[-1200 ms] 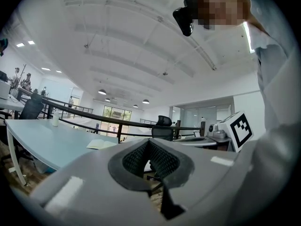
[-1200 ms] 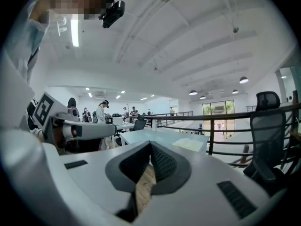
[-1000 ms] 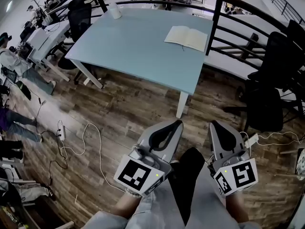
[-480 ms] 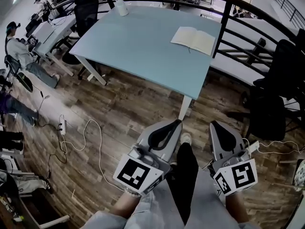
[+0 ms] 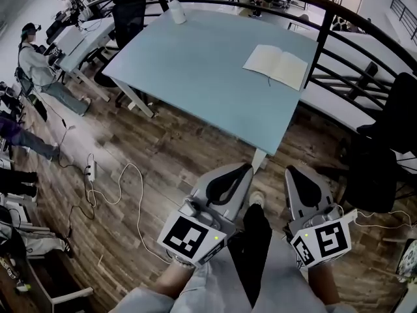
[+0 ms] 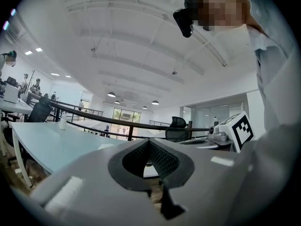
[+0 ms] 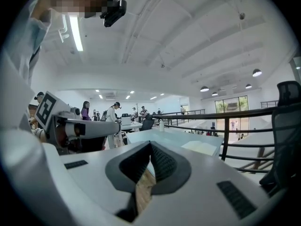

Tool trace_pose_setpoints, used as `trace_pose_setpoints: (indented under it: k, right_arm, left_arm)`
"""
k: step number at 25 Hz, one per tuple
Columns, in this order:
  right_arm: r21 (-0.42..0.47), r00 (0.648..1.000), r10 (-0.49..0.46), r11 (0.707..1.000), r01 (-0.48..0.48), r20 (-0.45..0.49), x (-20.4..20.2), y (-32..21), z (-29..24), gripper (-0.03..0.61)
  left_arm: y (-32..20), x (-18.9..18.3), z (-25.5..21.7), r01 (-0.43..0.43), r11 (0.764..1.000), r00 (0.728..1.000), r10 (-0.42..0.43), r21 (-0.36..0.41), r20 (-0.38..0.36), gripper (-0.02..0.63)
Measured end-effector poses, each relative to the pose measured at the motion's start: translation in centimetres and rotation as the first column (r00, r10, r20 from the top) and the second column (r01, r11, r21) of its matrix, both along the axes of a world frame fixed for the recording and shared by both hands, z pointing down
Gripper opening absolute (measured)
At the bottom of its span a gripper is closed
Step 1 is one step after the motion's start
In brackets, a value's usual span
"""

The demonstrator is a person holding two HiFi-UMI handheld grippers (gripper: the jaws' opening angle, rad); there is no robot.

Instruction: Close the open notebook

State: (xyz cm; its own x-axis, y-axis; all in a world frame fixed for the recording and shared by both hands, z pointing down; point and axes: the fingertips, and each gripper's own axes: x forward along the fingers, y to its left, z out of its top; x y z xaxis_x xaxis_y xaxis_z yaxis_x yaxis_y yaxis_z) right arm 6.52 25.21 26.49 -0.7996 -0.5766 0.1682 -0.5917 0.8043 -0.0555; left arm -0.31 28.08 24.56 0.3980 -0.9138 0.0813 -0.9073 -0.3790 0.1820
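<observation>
Left claw (image 5: 240,173) and right claw (image 5: 297,176) are both clenched on nothing, side by side at 6 o'clock over the wood floor (image 5: 163,155). Open notebook (image 5: 275,66) lies flat on the blue desk (image 5: 195,70) at 1 o'clock, near the railing (image 5: 326,38), well apart from both.

Your 12 o'clock: table (image 5: 195,70). On it, open notebook (image 5: 276,66) at 1 o'clock, bottle (image 5: 176,12) at far edge, 11 o'clock. Behind notebook: railing (image 5: 319,38).
</observation>
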Motion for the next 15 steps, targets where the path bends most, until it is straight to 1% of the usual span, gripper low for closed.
trace_pose_setpoints:
  k: [7,10,13,15]
  right_arm:
    - [-0.006,1.0,-0.023,1.0,0.024,0.013,-0.5,-4.6,-0.3,0.002]
    - [-0.012,0.999,-0.029,0.999,0.03,0.017,-0.5,-7.0,-0.3,0.002]
    - [-0.018,0.999,-0.041,0.999,0.041,0.014,-0.8,-9.3,-0.1,0.002]
    - [-0.018,0.999,-0.049,0.999,0.049,0.012,-0.9,-10.8,-0.2,0.002]
  left_arm:
    - [-4.2,-0.8,-0.5,0.033,0.999,0.999,-0.033,0.021,0.024,0.003]
    - [-6.4,-0.7,-0.6,0.04,0.999,0.999,-0.04,0.006,0.015,0.003]
    - [-8.6,-1.0,-0.7,0.052,0.999,0.998,-0.052,0.012,0.018,0.003]
    - [-10.1,-0.9,-0.8,0.055,0.999,0.998,-0.055,0.002,0.014,0.003]
